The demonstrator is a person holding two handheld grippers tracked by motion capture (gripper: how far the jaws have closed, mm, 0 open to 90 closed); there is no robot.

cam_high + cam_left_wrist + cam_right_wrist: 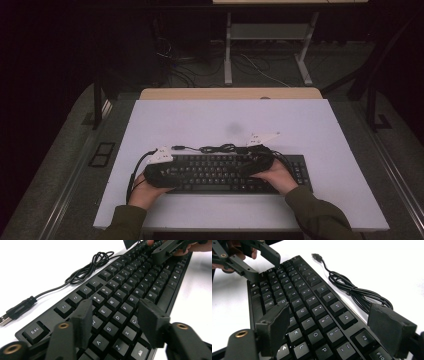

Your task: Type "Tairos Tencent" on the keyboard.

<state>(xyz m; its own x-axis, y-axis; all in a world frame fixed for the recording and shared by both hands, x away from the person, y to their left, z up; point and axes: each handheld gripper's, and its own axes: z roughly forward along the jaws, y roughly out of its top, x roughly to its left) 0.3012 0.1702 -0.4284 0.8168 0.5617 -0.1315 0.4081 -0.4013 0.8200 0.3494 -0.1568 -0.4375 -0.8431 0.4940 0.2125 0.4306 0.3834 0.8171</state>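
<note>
A black keyboard lies on the white table, near its front edge. Its cable is coiled just behind it and ends in a loose USB plug. My left gripper hovers over the keyboard's left end. Its jaws stand partly apart above the letter keys with nothing between them. My right gripper is over the right half. Its jaws are spread wide, one above the keys and one past the keyboard's far edge, clamping nothing. Each gripper view shows the other gripper farther along the keyboard.
The coiled cable lies close behind the right gripper's outer jaw. A wooden desk edge adjoins the table's far side. Beyond it are a table frame and loose floor cables.
</note>
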